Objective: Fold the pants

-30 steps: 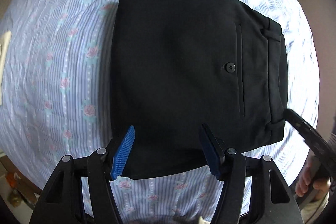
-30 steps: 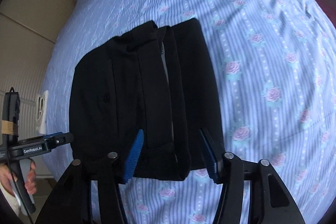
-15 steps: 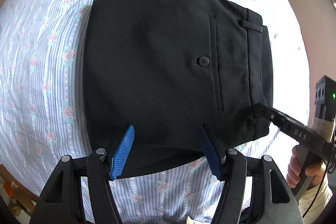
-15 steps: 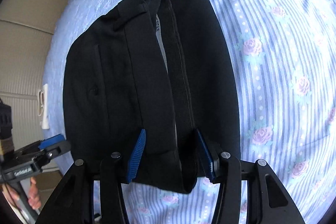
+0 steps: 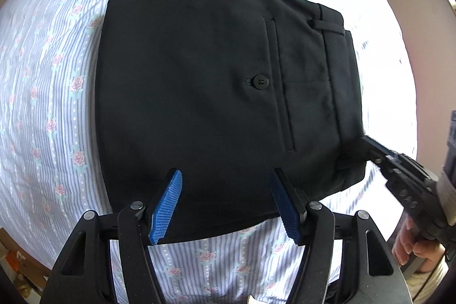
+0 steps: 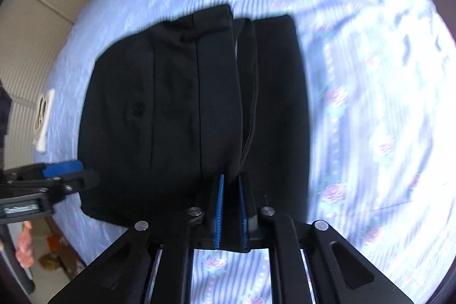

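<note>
While looking down from the left wrist, note the pants (image 5: pixel 199 93) lying as a thick black folded block in the middle of the bed (image 5: pixel 57 76), back pocket and button (image 5: pixel 260 81) facing up, waistband (image 5: pixel 339 81) along the right side. Hovers above the near edge, the left gripper (image 5: pixel 225 201), jaws standing wide with nothing between the blue pads and no cloth touched. Could go wrong here if only the right corner gets lifted: likely to drag the stack askew or peel the layers apart, with the near edge left loose. Bites the near right corner of the block, the right gripper (image 5: pixel 370 150), coming in from the right with a hand (image 5: pixel 413 247) below it. Turning to the right wrist, blurred all over, see the right gripper (image 6: pixel 230 198) with jaws pinched narrow on a fold of the pants (image 6: pixel 171 118) at the waistband end. Cannot tell how many layers are caught; probably only the upper ones, so a pull may open the fold, or the smooth cloth may slip from so shallow a bite. Waits wide at the left edge, the left gripper (image 6: pixel 71 170), just beside the cloth.
</note>
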The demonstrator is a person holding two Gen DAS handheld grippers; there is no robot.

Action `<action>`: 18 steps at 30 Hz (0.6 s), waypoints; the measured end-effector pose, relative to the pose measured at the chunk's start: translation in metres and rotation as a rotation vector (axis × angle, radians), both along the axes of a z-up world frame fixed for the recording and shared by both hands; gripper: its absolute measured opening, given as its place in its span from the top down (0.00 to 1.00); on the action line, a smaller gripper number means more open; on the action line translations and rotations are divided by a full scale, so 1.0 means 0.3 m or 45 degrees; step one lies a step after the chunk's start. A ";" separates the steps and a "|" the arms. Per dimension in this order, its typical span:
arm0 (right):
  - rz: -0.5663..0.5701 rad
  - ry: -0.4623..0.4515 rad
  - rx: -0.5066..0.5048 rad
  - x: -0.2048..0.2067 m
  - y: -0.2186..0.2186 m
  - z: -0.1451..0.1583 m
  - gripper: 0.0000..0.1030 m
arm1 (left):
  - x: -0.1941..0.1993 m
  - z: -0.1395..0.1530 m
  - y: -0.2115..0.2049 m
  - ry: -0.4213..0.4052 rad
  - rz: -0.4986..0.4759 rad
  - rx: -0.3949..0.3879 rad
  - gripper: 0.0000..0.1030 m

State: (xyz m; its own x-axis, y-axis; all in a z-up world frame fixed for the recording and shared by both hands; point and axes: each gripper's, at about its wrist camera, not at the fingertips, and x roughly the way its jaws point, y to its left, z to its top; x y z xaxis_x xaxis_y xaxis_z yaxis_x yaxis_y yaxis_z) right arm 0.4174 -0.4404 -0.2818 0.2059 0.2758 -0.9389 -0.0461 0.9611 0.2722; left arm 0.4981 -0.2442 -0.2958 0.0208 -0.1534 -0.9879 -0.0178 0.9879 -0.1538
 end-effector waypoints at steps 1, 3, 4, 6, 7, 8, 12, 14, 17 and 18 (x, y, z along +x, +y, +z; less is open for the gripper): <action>-0.021 -0.019 -0.002 -0.004 -0.009 0.017 0.91 | 0.000 0.002 -0.007 0.000 -0.002 -0.002 0.39; -0.066 -0.045 0.009 -0.012 -0.032 0.041 0.91 | 0.000 0.005 -0.021 -0.006 -0.012 -0.006 0.39; -0.079 -0.050 0.009 -0.016 -0.042 0.047 0.91 | 0.000 0.007 -0.029 -0.011 -0.016 -0.003 0.39; -0.096 -0.050 -0.013 -0.017 -0.070 0.040 0.91 | -0.001 0.015 -0.045 -0.020 -0.027 0.007 0.39; -0.105 -0.044 -0.039 -0.021 -0.076 0.031 0.91 | -0.002 0.020 -0.051 -0.026 -0.029 0.010 0.39; -0.114 -0.037 -0.059 -0.027 -0.082 0.024 0.91 | -0.002 0.024 -0.050 -0.031 -0.032 0.008 0.39; -0.169 -0.025 -0.092 -0.043 -0.123 0.008 0.91 | -0.004 0.034 -0.067 -0.044 -0.027 0.005 0.39; -0.176 -0.024 -0.104 -0.042 -0.145 0.007 0.91 | -0.009 0.036 -0.062 -0.041 -0.022 0.009 0.39; -0.170 -0.018 -0.130 -0.047 -0.171 0.003 0.91 | -0.019 0.021 -0.036 -0.035 -0.016 0.017 0.39; -0.175 -0.015 -0.134 -0.050 -0.171 0.001 0.91 | -0.023 0.021 -0.032 -0.034 -0.015 0.020 0.39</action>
State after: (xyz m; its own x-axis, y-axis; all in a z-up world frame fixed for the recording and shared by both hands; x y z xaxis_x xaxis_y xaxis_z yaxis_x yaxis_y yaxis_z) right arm 0.4024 -0.4919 -0.2815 0.2462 0.1444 -0.9584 0.0851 0.9818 0.1698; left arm 0.4912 -0.2538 -0.2894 0.0457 -0.1382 -0.9893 -0.0026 0.9904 -0.1385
